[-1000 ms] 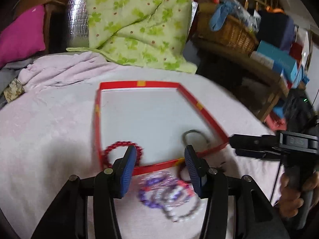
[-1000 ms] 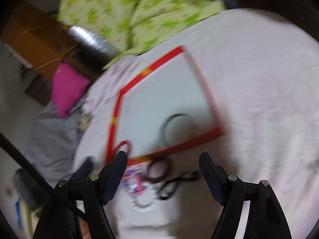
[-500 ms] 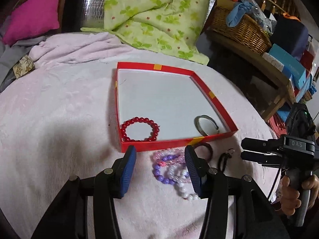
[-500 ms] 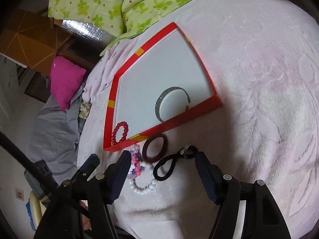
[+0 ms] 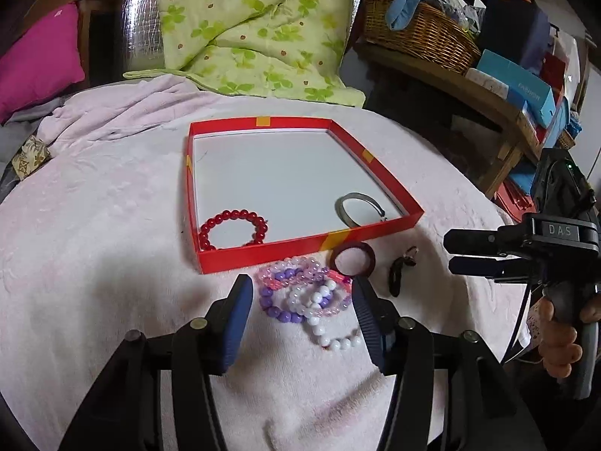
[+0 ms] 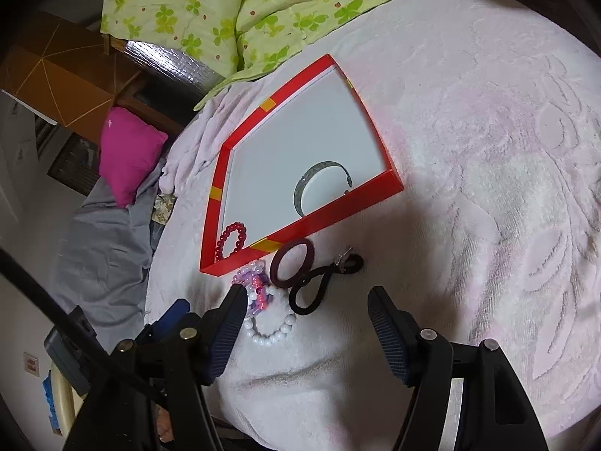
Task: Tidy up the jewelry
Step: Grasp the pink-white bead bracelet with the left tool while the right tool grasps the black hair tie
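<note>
left wrist view: pink blanket (image 5: 94, 263) under red tray (image 5: 263, 253).

Ahead of the left jaws, the red box's near wall (image 5: 300, 250) hides the lower beads of the red bead bracelet (image 5: 233, 229) and part of the metal bangle (image 5: 360, 206). Between those jaws, the pile of bead bracelets (image 5: 304, 293) overlaps too tightly to count. The person's hand (image 5: 559, 338) is cut off at the picture's right edge.
</note>
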